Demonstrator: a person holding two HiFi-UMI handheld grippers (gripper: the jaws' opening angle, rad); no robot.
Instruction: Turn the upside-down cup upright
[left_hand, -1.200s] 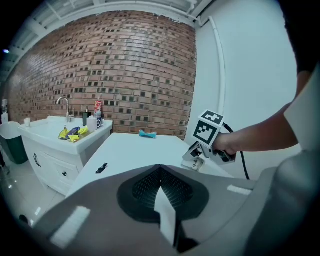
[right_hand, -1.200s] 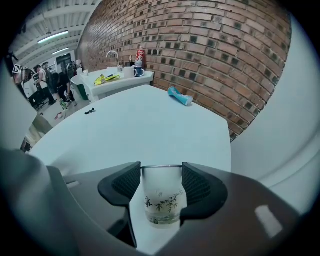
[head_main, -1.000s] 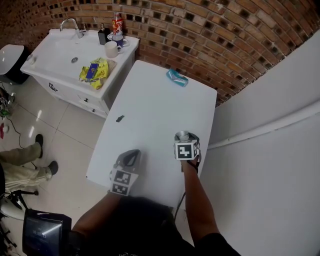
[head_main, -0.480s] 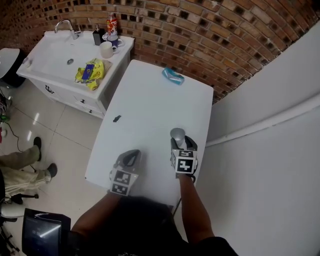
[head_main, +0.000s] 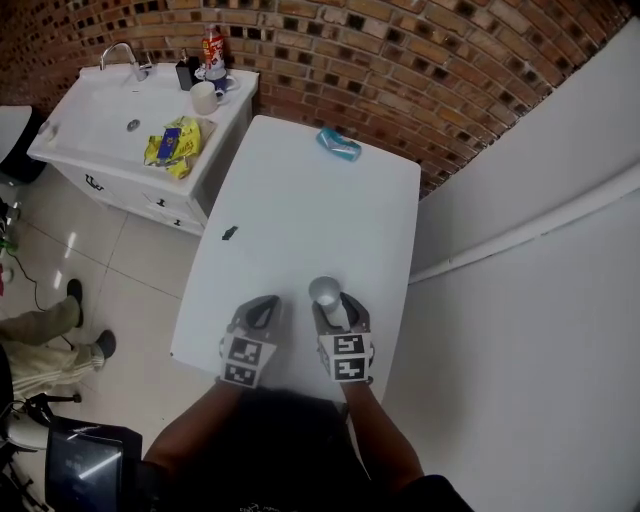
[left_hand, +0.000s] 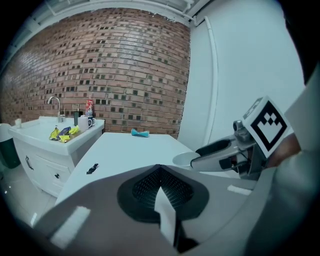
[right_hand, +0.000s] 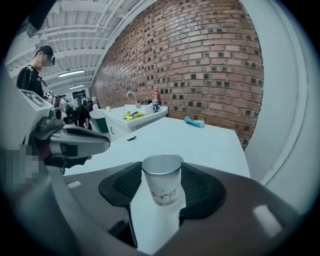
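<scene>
While right hand-held gripper (right_hand: 161, 172) clamps cup (right_hand: 163, 189) mouth-up, its base hidden from above, left hand-held gripper (left_hand: 160, 175) closed.

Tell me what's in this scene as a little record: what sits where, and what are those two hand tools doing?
Table: white, by a brick wall
Cup: mouth up, between the right gripper's pads
Right gripper: shut on the cup
Left gripper: shut, empty, near the table's front edge
Far end of table: blue thing
Left side of table: small dark thing
Sink unit: holds a mug, a bottle, yellow packets
</scene>
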